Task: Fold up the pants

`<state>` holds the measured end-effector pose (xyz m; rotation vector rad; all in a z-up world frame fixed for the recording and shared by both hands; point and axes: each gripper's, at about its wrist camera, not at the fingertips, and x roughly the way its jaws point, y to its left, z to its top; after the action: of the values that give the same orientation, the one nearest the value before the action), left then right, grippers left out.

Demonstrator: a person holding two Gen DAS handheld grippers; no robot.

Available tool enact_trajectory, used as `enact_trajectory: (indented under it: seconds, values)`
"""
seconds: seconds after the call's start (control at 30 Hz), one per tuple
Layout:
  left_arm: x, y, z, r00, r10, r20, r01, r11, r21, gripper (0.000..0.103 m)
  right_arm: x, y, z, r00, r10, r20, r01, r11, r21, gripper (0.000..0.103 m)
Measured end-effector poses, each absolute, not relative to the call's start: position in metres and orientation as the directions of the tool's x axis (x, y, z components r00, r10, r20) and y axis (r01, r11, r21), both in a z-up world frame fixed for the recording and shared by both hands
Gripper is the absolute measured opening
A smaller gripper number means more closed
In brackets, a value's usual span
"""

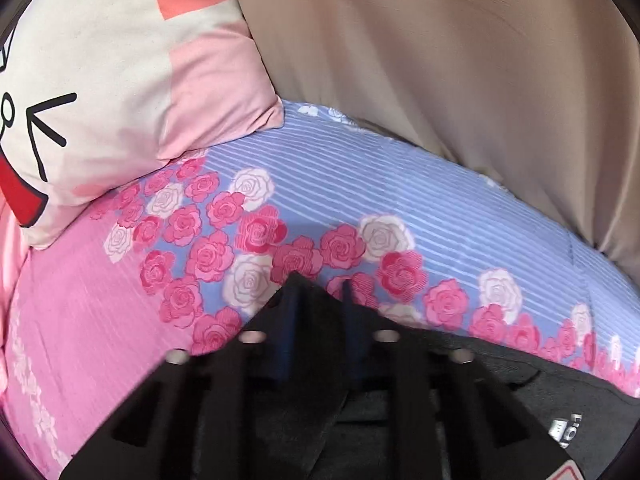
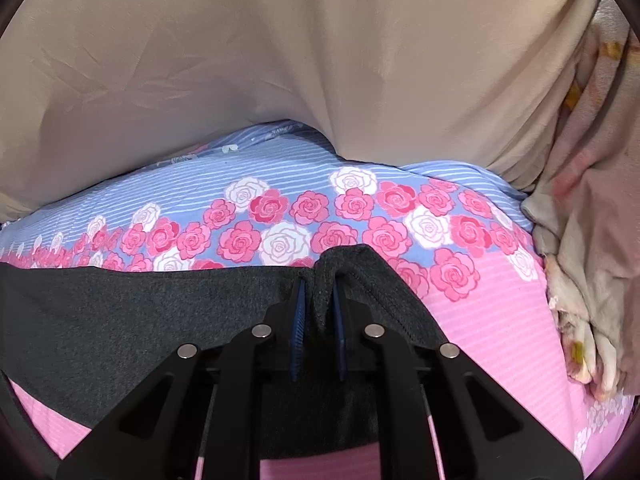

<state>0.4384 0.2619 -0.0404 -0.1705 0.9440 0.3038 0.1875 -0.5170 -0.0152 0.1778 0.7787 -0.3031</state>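
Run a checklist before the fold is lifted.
1. Right tool pinching the dark grey pants: ok, a fabric ridge is between the pads.
2. Left tool gripping the pants: cannot tell, jaws shut, with only flowered bedsheet beyond the tips.
3. Bedsheet kept out of the right grip: ok.
4. Pants lying flat: ok in the right wrist view.
5. Pillow apart from the pants: ok.

A: Where is there open room?

B: The rose-print bedsheet (image 2: 280, 208) lies bare beyond the dark pants (image 2: 120, 312).

A: What blocks the way?

B: A beige curtain (image 2: 320, 60) hangs along the far edge, a pink pillow (image 1: 132, 80) sits left, crumpled bedding (image 2: 588, 240) right.
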Motion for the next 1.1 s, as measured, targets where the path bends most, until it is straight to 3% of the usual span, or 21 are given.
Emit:
enact_trajectory:
  seconds: [0.33,0.53,0.73,0.93,1.0,1.07,1.1]
  values:
    - [0.359,0.269,0.036,0.697,0.116,-0.708,-0.239,0.968,-0.077,0.000,0.136,-0.501,0.020,0.744,-0.205,-0.636,0.335,0.938,0.089,0.011]
    - [0.262,0.274,0.072,0.767,0.045,-0.640,-0.152,0.982,-0.112,0.000,0.062,-0.481,0.049,0.810,-0.173,-0.560,0.287,0.950,0.122,0.011]
    - [0.169,0.276,0.059,0.744,0.049,-0.666,-0.113,0.992,-0.052,0.000,-0.022,-0.461,0.047,0.828,-0.160,-0.538,0.254,0.961,0.105,0.011]
    - [0.121,0.288,0.008,0.674,0.046,-0.737,-0.150,0.986,-0.075,0.000,-0.078,-0.465,0.001,0.760,-0.202,-0.618,0.317,0.945,0.081,0.012]
    - [0.111,0.294,-0.002,0.668,0.022,-0.744,-0.170,0.978,-0.124,0.006,-0.096,-0.473,-0.003,0.752,-0.230,-0.618,0.365,0.926,0.098,0.018]
    - [0.103,0.294,-0.004,0.672,-0.017,-0.741,-0.168,0.970,-0.175,0.022,-0.116,-0.477,0.002,0.764,-0.243,-0.598,0.399,0.906,0.143,0.042]
    - [0.098,0.293,-0.002,0.678,-0.043,-0.734,-0.161,0.965,-0.205,0.028,-0.129,-0.476,0.007,0.779,-0.248,-0.575,0.412,0.895,0.173,0.048]
